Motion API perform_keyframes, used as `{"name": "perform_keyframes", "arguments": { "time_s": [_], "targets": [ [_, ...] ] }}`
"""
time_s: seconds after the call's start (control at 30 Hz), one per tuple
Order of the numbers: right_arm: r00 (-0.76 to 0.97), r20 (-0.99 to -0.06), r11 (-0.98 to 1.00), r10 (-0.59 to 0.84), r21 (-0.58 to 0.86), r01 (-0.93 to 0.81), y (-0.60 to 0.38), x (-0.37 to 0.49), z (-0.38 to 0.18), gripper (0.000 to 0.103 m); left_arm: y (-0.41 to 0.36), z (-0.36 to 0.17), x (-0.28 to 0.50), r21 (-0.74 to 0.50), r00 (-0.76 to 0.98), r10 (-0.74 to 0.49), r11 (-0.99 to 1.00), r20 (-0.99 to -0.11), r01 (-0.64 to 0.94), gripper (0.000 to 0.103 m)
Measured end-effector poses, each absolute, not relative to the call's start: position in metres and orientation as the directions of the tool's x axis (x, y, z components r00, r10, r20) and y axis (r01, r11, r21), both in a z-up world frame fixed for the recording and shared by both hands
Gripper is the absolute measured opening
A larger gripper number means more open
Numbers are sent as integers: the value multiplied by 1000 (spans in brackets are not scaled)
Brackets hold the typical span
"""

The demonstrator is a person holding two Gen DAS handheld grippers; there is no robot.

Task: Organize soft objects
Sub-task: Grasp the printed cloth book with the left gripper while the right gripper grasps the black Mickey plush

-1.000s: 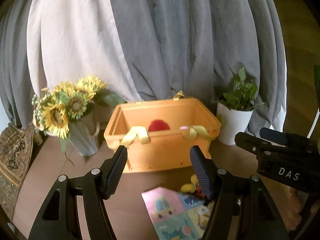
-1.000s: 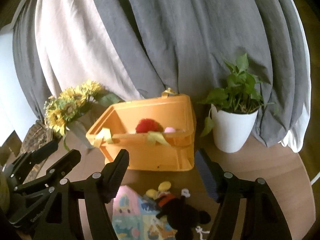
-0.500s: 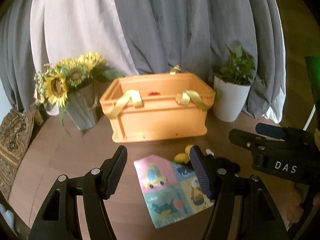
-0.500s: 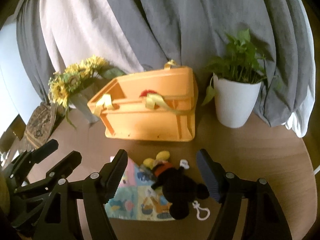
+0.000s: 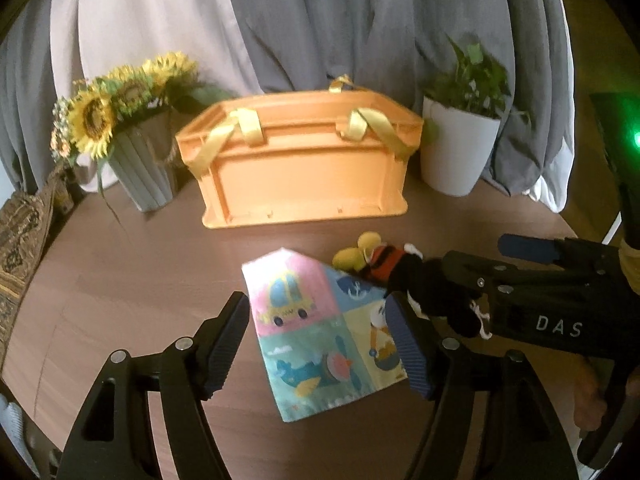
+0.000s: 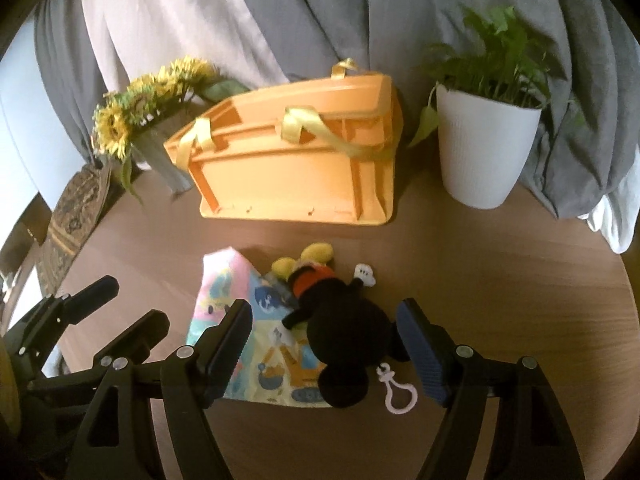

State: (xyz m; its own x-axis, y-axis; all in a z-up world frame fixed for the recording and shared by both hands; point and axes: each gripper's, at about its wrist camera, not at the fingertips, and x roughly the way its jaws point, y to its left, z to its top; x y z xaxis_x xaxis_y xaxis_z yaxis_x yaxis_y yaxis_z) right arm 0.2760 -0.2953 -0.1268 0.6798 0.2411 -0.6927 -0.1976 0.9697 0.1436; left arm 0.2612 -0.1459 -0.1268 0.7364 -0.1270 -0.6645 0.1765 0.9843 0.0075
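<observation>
Straight ahead of the left tongs point(image 5: 320, 344) in the left wrist view lay the printed cloth point(image 5: 316, 328), flat on the bench point(image 5: 120, 272), sitting between the two released fingers with neither pad touching it. Jaws had just been opening a bit further. Cloth's long axis ran from its far corner near the orange crate point(image 5: 300, 164) back toward the camera. Black mouse plush point(image 5: 416, 280) lay on the cloth's right edge, mostly hidden by the right finger and the other tool's body. Judgement: left hand is the nearer one for the cloth.

Right wrist view: right tongs point(image 6: 324, 348) were also unclenched and had just been opening, gripping nothing. Plush point(image 6: 344, 328) lay between the fingers, head toward the camera, yellow feet toward the crate point(image 6: 288, 168), so its long axis ran roughly along the tongs' line. Judgement: right hand takes the plush.

Only this view showed the keyring loop point(image 6: 396, 392) beside the plush head and how much cloth point(image 6: 224, 300) the plush covered. Crate contents were visible in neither view.
</observation>
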Motion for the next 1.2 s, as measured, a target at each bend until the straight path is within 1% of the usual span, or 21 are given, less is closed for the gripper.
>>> {"name": "perform_keyframes", "arguments": {
  "time_s": [0.2, 0.37, 0.73, 0.97, 1.03, 1.13, 1.2],
  "targets": [
    [647, -723, 968, 242, 130, -217, -295, 284, -145, 76, -154, -149, 267, -7, 691, -143, 980, -709, 197, 74],
    [624, -744, 966, 238, 116, -230, -295, 291, -158, 76, -160, -167, 271, 5, 667, -140, 978, -732, 210, 76],
    [590, -773, 958, 232, 77, -276, -288, 301, -184, 76, -164, -204, 285, 17, 617, -119, 977, -778, 210, 77],
    [589, -779, 958, 214, 48, -284, -286, 306, -192, 76, -164, -217, 290, 28, 610, -100, 980, -786, 197, 76],
    [592, -777, 957, 214, 45, -286, -286, 307, -193, 76, -164, -219, 291, 28, 605, -95, 981, -791, 192, 74],
    [594, -777, 958, 207, 38, -285, -286, 307, -193, 75, -164, -219, 290, 6, 605, -115, 981, -788, 193, 66],
    [599, -775, 959, 203, 32, -283, -286, 307, -194, 73, -165, -219, 289, -7, 607, -127, 981, -785, 196, 55]
  ]
}}
